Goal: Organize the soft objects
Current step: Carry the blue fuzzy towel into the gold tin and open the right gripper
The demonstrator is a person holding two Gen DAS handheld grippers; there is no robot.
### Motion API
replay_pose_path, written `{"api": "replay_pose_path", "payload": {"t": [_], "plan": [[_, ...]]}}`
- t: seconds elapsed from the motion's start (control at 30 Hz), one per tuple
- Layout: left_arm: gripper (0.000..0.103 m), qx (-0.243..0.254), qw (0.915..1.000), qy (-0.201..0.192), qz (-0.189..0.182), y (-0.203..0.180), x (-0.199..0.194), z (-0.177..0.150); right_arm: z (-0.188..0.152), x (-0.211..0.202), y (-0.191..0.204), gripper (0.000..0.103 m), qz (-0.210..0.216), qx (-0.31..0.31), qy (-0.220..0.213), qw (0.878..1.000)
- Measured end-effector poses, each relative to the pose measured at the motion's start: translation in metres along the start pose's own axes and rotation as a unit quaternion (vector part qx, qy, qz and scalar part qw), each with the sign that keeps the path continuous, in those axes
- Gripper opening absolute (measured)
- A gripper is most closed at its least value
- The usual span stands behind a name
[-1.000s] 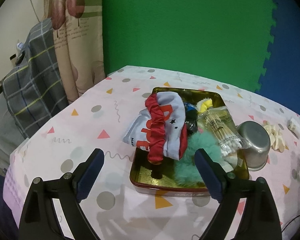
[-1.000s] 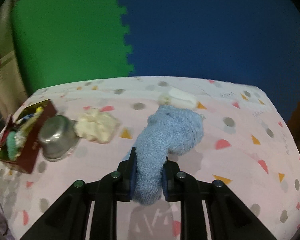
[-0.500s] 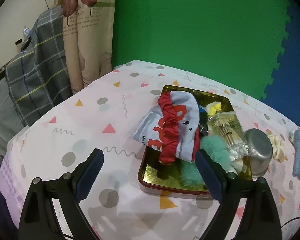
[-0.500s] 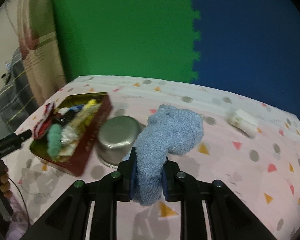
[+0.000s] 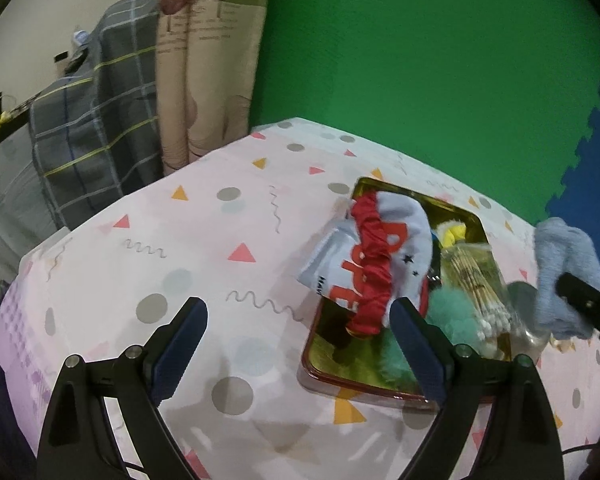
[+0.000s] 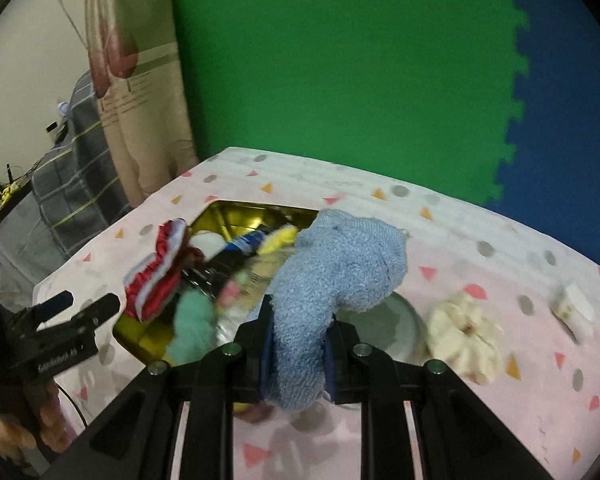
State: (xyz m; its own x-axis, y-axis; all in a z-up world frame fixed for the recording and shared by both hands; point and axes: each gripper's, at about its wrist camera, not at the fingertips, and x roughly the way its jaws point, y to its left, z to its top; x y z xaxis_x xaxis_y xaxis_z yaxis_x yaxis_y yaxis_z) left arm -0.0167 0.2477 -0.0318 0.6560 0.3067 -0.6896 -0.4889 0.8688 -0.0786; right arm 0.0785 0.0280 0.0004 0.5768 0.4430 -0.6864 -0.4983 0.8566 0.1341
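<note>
Blue towel (image 6: 332, 280) is hanging in the right claw (image 6: 296, 350), which is squeezing it tight at its lower end while the fluffy top is flopping over a silver bowl (image 6: 400, 330) and the near side of the gold tin (image 6: 236, 216). That tin is sitting on the table (image 5: 204, 240) and is already looking full, with a red scrunchie (image 5: 370, 272), a pale blue sock (image 5: 404, 236), a green fluffy ball (image 5: 452, 312) and a bag of cotton buds (image 5: 480, 280) inside. To do this well, the towel is needing a free spot, maybe the far gold corner, and a low, slow drop so nothing is getting pushed out. The left claw (image 5: 300, 350) is standing wide open and holding nothing, close by the tin, ready to press things down. A cream scrunchie (image 6: 464, 332) is waiting on the table
</note>
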Motion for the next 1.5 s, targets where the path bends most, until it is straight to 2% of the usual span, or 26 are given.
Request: {"api": "replay_pose_path", "payload": {"t": [0.2,0.43,0.7,0.8,0.87,0.93,1.0,1.5], "plan": [[0.091,-0.026,0.9996,-0.006,0.012,0.009,-0.001,0.002,0.02,0.03,0.025,0.02,0.018,-0.018,0.009,1.0],[0.091,-0.018,0.9998,-0.007,0.011,0.006,0.0,0.002,0.038,0.068,0.043,0.02,0.029,-0.028,0.03,0.999],[0.091,-0.023,0.9997,0.001,0.005,0.006,0.003,0.002,0.037,0.099,0.05,0.023,0.038,-0.026,0.051,0.998],[0.091,-0.021,0.9998,0.001,0.003,0.004,0.003,0.001,0.035,0.104,0.049,0.028,0.031,-0.019,0.055,0.998],[0.091,-0.017,0.9999,0.001,0.003,0.003,0.003,0.001,0.034,0.104,0.048,0.033,0.028,-0.02,0.055,0.998],[0.091,-0.015,0.9999,0.0,0.003,0.002,0.003,0.001,0.035,0.1,0.049,0.053,0.022,-0.025,0.05,0.998],[0.091,-0.015,0.9999,0.0,0.002,0.001,0.003,0.0,0.034,0.094,0.049,0.059,0.022,-0.03,0.043,0.998],[0.091,0.006,0.9999,-0.008,0.007,-0.006,0.0,-0.001,0.013,0.034,0.029,0.06,0.014,-0.024,0.015,0.999]]}}
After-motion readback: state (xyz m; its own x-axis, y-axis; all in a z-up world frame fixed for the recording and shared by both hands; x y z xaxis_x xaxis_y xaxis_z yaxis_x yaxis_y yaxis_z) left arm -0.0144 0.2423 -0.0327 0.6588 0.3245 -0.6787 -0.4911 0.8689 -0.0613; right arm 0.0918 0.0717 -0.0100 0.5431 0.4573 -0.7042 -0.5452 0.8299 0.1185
